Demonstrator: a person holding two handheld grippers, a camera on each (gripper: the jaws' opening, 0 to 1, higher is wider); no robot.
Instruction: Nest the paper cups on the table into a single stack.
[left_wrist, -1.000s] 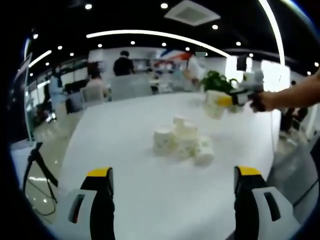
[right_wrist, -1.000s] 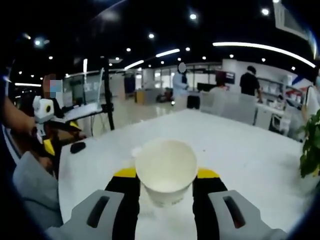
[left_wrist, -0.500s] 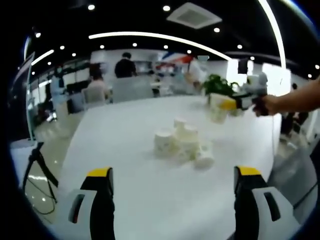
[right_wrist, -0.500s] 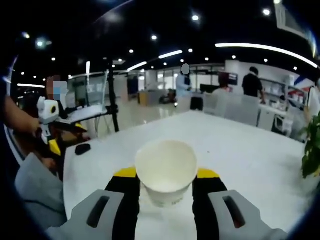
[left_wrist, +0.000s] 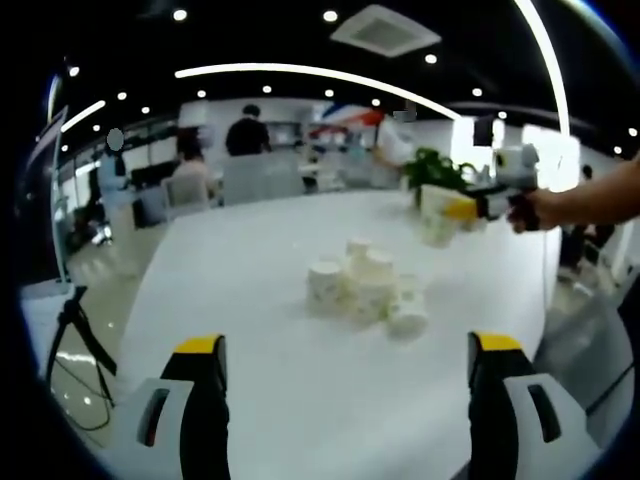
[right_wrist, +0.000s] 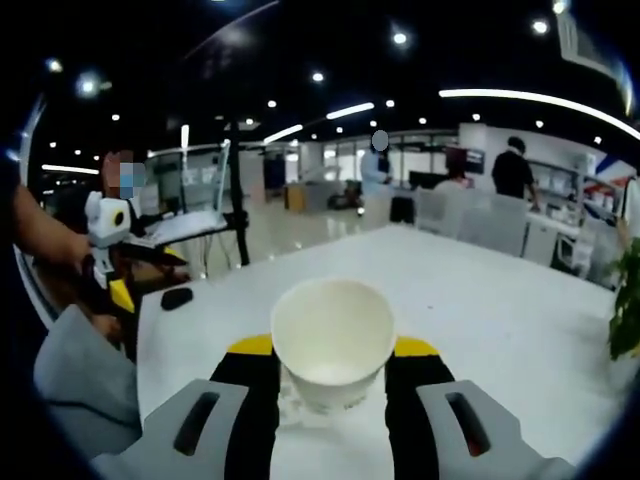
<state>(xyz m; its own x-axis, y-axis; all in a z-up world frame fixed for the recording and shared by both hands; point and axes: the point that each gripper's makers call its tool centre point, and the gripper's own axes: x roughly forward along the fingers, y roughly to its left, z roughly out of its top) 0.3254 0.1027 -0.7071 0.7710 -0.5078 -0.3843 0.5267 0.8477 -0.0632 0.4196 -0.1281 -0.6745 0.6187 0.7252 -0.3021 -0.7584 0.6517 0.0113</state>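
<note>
Several cups: a cluster of white paper cups (left_wrist: 367, 291) sits at the centre of the left gripper view on the white table (left_wrist: 250, 330), some upright, one at the cluster's lower right lying on its side.
Your left gripper (left_wrist: 345, 352): jaws spread wide at the bottom of the frame, nothing between them, well short of the cluster.
Your right gripper (right_wrist: 332, 352): yellow-tipped jaws closed against an upright white paper cup (right_wrist: 332, 342), open mouth facing you, at lower centre of the right gripper view.
Same gripper from the left gripper view: upper right of frame, in your hand (left_wrist: 527, 209), carrying that cup above the table's far side.
Green potted plant (left_wrist: 437, 170): upper right, just behind the carried cup.
</note>
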